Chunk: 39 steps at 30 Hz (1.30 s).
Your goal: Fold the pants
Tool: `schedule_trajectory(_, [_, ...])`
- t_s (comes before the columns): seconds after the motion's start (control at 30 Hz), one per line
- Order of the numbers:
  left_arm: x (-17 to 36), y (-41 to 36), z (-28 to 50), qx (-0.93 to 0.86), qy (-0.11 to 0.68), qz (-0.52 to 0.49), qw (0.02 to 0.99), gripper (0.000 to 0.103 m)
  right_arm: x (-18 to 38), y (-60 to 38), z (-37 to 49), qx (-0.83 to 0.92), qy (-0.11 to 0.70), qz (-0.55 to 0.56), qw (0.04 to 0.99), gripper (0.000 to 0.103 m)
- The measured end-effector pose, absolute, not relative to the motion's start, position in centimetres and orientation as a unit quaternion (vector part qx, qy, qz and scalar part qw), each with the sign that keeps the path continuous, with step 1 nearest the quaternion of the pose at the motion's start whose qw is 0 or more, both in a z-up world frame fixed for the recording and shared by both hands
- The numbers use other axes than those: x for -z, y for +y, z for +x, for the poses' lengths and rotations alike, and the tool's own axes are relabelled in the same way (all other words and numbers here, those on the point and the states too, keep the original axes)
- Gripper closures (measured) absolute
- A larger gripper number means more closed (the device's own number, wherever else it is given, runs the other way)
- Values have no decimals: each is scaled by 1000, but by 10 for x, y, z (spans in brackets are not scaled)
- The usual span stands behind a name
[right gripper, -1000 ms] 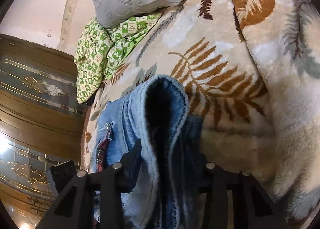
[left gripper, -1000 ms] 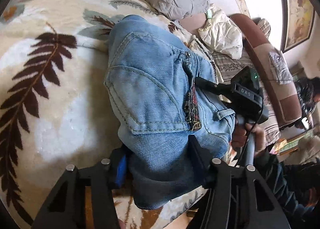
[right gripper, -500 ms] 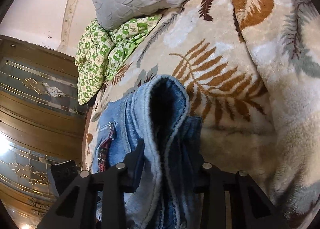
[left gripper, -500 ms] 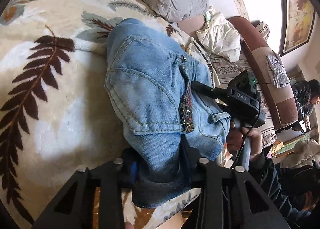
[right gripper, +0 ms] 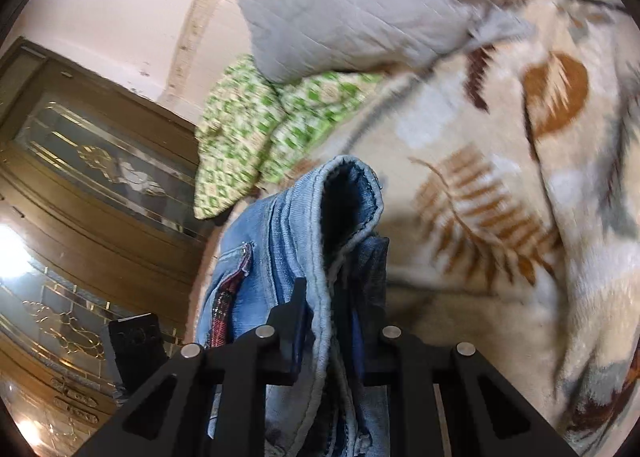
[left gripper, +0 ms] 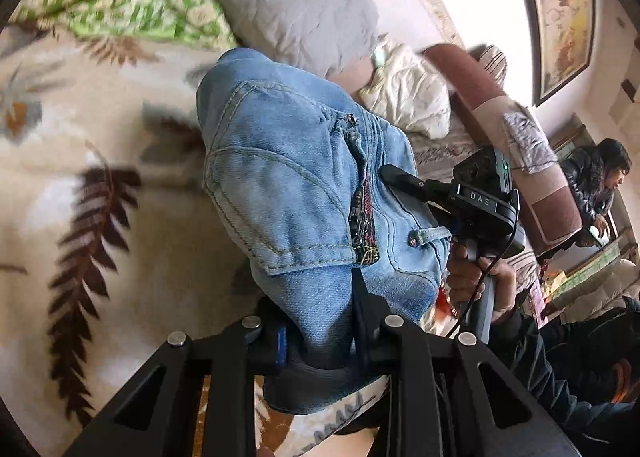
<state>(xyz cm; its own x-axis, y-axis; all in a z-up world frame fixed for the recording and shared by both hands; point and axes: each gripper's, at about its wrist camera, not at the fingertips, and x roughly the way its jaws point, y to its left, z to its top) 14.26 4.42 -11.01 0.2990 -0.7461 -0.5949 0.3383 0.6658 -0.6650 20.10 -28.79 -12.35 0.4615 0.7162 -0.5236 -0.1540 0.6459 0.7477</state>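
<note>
Left gripper (left gripper: pixel 320 317): both fingers clamped on a thick fold of the blue jeans (left gripper: pixel 304 185), gripping the bundle at its near edge. Right gripper (right gripper: pixel 332 321): likewise clenched on layered denim, seen in the left wrist view reaching in from the right side of the bundle; its handle is held by the person's right hand (left gripper: pixel 476 277).

Leaf-print blanket (left gripper: pixel 80 197): cream plush with brown fern pattern, covering the surface beneath. The jeans are bunched into a folded mass, pocket and waistband facing up, positioned above the blanket between the two grippers; contact with the blanket cannot be confirmed.

Grey quilted pillow (right gripper: pixel 360 1): beyond the jeans. Green patterned cloth (right gripper: pixel 248 129): beside and partly under the pillow. Both views show motion blur.
</note>
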Motion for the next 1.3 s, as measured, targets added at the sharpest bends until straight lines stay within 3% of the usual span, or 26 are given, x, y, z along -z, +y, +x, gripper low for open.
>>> schedule_trajectory(0.17, [97,53,165,344,465,-204,790,76,106,-273,228,-274,438,305,800,83])
schedule_trajectory(0.5, [165,69,204,282,519,-211,779,76,180,-258,260,-245,479,311,783,86])
schedule_trajectory(0.73, [172,77,202,283,515,-229,776,72,188,-258,268,-248,482,321,777,86])
schedule_trajectory(0.83, [169,80,200,274,520,-220,778,47,186,-260,268,-242,487,333,770,76])
schedule_trajectory(0.9, [164,81,198,245,520,-211,791,7,179,-263,266,-238,482,332,775,51])
schedule_trajectory(0.93, [161,84,196,235,516,-207,797,4,172,-265,263,-241,474,340,776,25])
schedule_trajectory(0.97, [155,87,192,228,506,-204,806,3,164,-269,258,-239,459,341,785,17])
schedule_trajectory(1.1, [128,95,174,209,471,-171,840,0,128,-271,239,-241,439,299,813,10])
schedule_trajectory(1.3, [83,74,135,176,385,-46,905,0,88,-253,182,-268,385,157,869,9])
